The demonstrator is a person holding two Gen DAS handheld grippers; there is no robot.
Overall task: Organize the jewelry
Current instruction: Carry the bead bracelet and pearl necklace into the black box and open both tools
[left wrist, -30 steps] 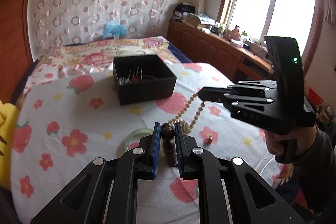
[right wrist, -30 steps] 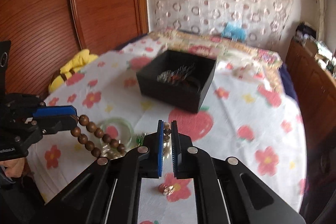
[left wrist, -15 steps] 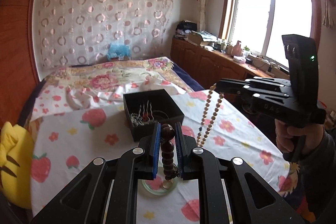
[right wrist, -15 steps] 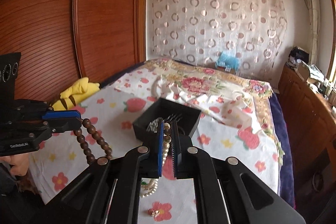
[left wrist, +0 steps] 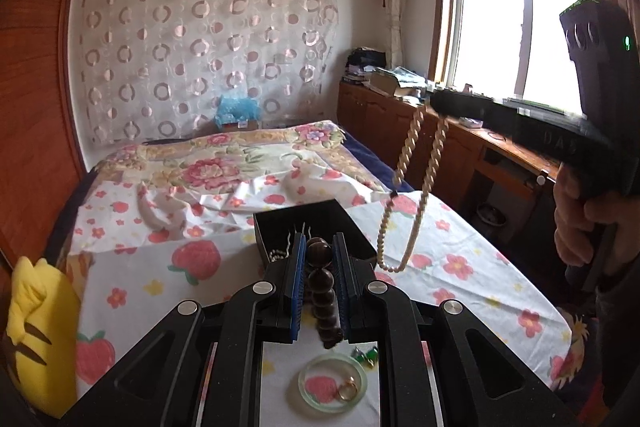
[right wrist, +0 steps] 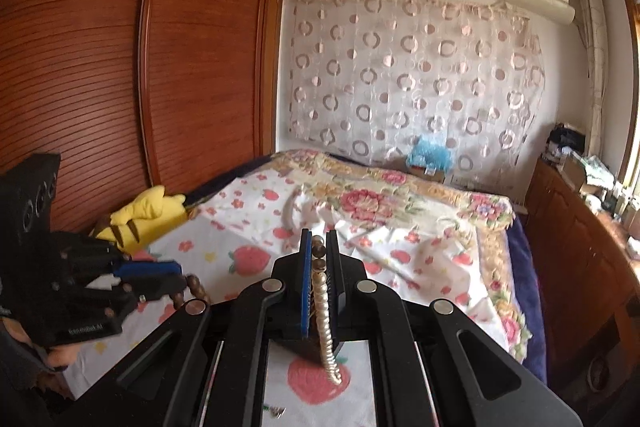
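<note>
My left gripper is shut on a dark brown wooden bead bracelet, which hangs down between the blue pads, above the table. My right gripper is shut on a pale cream bead necklace; in the left wrist view the necklace dangles in a long loop from the right gripper, up at the right. The black jewelry box sits on the strawberry-print cloth just behind my left fingertips, with chains inside. The left gripper also shows in the right wrist view, low at the left.
A pale green jade bangle with a gold ring inside it lies on the cloth under my left gripper, green earrings beside it. A yellow plush lies at the left. A bed, a wooden wardrobe and cabinets surround the table.
Both grippers have lifted higher with their bead strings. The necklace has come clear of the cloth and swings free. The box now sits lower in both views.
</note>
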